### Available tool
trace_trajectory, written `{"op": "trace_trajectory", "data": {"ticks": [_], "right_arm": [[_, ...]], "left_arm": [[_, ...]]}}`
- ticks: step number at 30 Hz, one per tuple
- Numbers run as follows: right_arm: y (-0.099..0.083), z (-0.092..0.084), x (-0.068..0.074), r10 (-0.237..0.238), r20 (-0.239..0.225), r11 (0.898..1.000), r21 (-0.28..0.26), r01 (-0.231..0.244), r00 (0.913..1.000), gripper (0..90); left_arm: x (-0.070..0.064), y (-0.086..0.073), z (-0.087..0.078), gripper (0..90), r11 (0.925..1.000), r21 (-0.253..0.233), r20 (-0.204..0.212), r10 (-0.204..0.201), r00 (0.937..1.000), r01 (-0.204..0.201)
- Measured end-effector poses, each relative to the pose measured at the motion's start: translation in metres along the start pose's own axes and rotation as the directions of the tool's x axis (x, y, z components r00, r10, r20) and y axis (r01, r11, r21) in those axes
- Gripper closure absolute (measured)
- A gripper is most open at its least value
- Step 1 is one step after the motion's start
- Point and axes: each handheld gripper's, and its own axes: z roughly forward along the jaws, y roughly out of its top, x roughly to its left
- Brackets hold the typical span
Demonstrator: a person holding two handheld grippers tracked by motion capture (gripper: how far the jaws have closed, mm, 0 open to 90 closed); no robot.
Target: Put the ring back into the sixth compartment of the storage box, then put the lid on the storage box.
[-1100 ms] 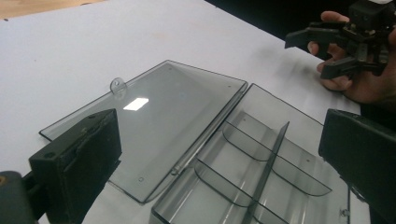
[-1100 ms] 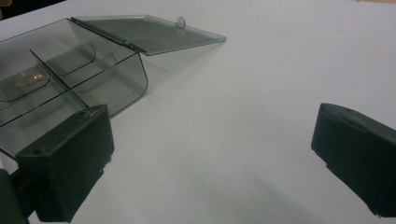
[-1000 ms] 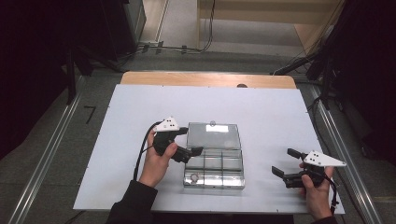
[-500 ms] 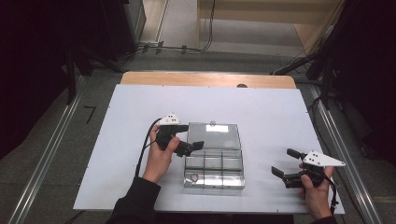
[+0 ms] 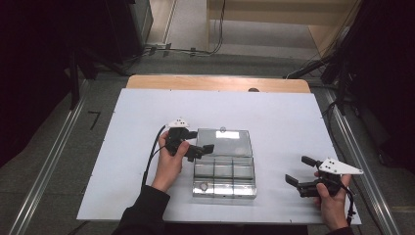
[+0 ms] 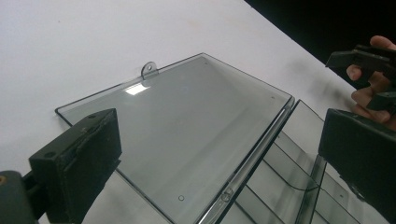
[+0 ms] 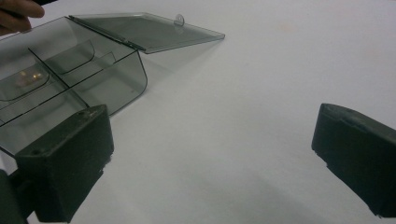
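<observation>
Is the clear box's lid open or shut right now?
Open. The lid lies folded back flat on the table, hinged behind the box, whose compartments are uncovered.

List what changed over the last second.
The left hand-held gripper shifted slightly along the left edge of the clear box, jaws open, holding nothing. The lid lies flat open as before. The right hand-held gripper stayed open, apart from the box.

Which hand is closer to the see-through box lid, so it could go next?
Probably the left. The left gripper hovers open right at the flat-lying lid of the clear box. The right gripper, also open, sits off to the box's side.
</observation>
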Motion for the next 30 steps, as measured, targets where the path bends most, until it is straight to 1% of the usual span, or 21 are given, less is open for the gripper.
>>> {"op": "trace_trajectory", "data": {"ticks": [2,4,5,7,8,9,10,13,16,19,21,23,24,30], "right_arm": [[0.000,0.000,0.000,0.006,0.002,1.000,0.003,-0.006,1.0000,0.0],[0.000,-0.001,-0.001,0.009,-0.003,1.000,0.000,-0.009,1.0000,0.0],[0.001,-0.002,-0.001,0.016,0.002,1.000,0.004,-0.016,0.9999,0.0],[0.002,-0.001,-0.001,0.015,-0.001,1.000,0.008,-0.015,0.9999,0.0],[0.002,-0.001,0.000,0.017,-0.003,1.000,0.010,-0.017,0.9999,0.0],[0.003,0.000,0.001,0.023,-0.006,1.000,0.014,-0.023,0.9997,0.0],[0.003,0.001,0.002,0.017,-0.012,1.000,0.013,-0.017,0.9998,0.0],[0.007,0.003,0.006,0.015,-0.020,1.000,0.016,-0.014,0.9997,0.0],[0.012,0.005,0.010,0.018,-0.029,1.000,0.015,-0.018,0.9994,0.0],[0.018,0.007,0.014,0.028,-0.043,1.000,0.005,-0.028,0.9987,0.0],[0.021,0.009,0.017,0.026,-0.048,1.000,0.012,-0.025,0.9985,0.0],[0.024,0.012,0.020,0.027,-0.063,0.999,0.019,-0.026,0.9976,0.0],[0.026,0.014,0.021,0.032,-0.063,0.999,0.026,-0.030,0.9975,0.0],[0.037,0.022,0.027,0.034,-0.081,0.999,0.028,-0.032,0.9961,0.0]], "left_arm": [[0.001,-0.002,0.000,0.0,1.0000,-0.002,0.013,-0.010,0.9999,0.010],[0.002,-0.002,0.002,0.0,0.9998,-0.001,0.006,-0.021,0.9998,0.021],[0.003,-0.003,0.002,0.0,0.9996,-0.002,0.005,-0.027,0.9996,0.027],[0.005,-0.003,0.003,0.0,0.9992,0.002,-0.001,-0.041,0.9992,0.041],[0.006,-0.004,0.003,0.0,0.9989,0.002,0.003,-0.047,0.9989,0.047],[0.007,-0.005,0.004,0.0,0.9982,0.001,0.019,-0.060,0.9980,0.060],[0.007,-0.005,0.004,0.0,0.9974,-0.003,0.029,-0.072,0.9970,0.072],[0.008,-0.006,0.004,0.0,0.9974,0.001,0.021,-0.072,0.9972,0.072],[0.009,-0.007,0.005,0.0,0.9967,0.005,0.005,-0.081,0.9967,0.081],[0.010,-0.007,0.005,0.0,0.9953,0.007,-0.002,-0.096,0.9953,0.096],[0.011,-0.007,0.005,0.0,0.9942,0.011,0.003,-0.107,0.9943,0.107],[0.011,-0.008,0.005,0.0,0.9939,0.016,0.002,-0.109,0.9940,0.109],[0.011,-0.008,0.006,0.3,0.9940,0.019,-0.001,-0.108,0.9942,0.108],[0.013,-0.012,0.009,0.4,0.9917,0.032,-0.004,-0.125,0.9922,0.125]]}}
